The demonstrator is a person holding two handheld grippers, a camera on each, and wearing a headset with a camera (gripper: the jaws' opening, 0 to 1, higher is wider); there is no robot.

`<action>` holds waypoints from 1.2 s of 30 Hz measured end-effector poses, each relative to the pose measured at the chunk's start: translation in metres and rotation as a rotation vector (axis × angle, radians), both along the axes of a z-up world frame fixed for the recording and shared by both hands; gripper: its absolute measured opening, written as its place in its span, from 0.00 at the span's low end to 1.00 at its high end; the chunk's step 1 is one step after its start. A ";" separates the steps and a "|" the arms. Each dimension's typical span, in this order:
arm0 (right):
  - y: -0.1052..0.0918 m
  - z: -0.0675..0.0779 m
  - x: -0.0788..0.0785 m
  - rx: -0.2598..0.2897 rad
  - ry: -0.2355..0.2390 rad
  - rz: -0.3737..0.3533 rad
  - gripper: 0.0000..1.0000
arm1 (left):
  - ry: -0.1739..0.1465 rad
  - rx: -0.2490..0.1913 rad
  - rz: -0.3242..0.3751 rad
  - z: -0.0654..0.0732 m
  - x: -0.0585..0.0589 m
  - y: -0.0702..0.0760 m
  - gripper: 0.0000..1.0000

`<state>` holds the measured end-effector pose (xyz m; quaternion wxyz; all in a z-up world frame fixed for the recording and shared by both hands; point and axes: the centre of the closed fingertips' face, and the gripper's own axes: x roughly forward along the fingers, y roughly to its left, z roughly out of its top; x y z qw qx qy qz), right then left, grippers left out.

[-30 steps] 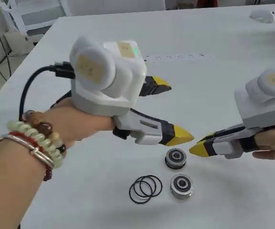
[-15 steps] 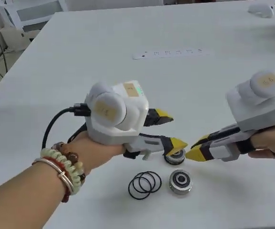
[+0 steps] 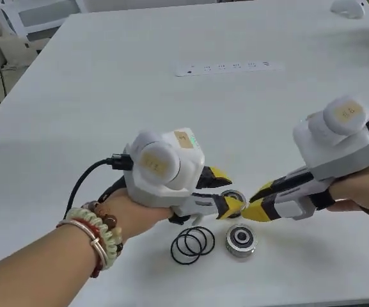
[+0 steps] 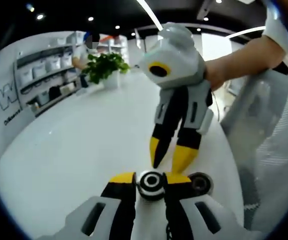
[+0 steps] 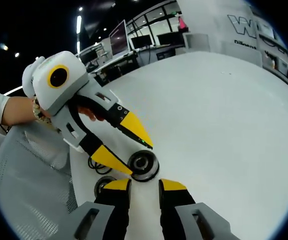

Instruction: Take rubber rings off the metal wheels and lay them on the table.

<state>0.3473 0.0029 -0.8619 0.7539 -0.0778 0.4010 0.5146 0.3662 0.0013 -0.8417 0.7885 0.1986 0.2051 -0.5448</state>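
1. Plainly, a few black rubber rings (image 3: 192, 244) lie overlapping in a small pile on the white table (image 3: 107, 96).
2. Just beside the rings, on their right in the head view, the near wheel (image 3: 241, 238) lies flat on the table with its hub facing up.
3. A little beyond the rings and to their right, the far wheel (image 3: 235, 196) sits between the jaws of the left gripper (image 3: 230, 190).
4. The left gripper comes in from the rings' left and passes just beyond them.
   - In the left gripper view the far wheel fills the gap between the yellow tips.
   - In the head view the farther jaw seems to stand slightly off the rim.
   - I cannot tell whether the wheel is clenched or only straddled.
5. The right gripper (image 5: 144, 185) comes in from the rings' right and points at the far wheel. Its yellow tips are just beside the wheel, and its jaws are parted and released, with only bare table between them.
6. On the rings' left, the left hand (image 3: 123, 214) wears bead bracelets (image 3: 94, 233). A black cable (image 3: 85, 182) leaves the back of its gripper.
7. Well beyond the rings, a white power strip (image 3: 226, 66) lies flat on the table.
8. Whether either wheel carries a rubber ring is too small to tell.
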 end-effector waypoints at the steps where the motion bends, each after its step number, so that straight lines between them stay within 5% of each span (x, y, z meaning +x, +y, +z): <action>1: 0.001 0.000 -0.001 0.001 -0.002 0.005 0.20 | -0.001 -0.002 -0.006 0.000 -0.001 0.000 0.21; 7: 0.004 -0.001 -0.001 -0.006 -0.041 0.027 0.23 | 0.017 0.009 -0.028 -0.006 -0.009 -0.004 0.20; 21: 0.007 -0.001 0.006 0.009 -0.095 0.046 0.23 | 0.084 -0.053 0.050 -0.004 -0.001 0.002 0.14; 29: 0.009 -0.004 0.003 0.000 -0.097 0.058 0.24 | 0.077 -0.065 0.049 -0.004 -0.003 0.002 0.14; 36: 0.008 -0.006 0.008 -0.026 -0.146 0.078 0.20 | 0.078 -0.083 0.061 -0.005 -0.004 0.003 0.14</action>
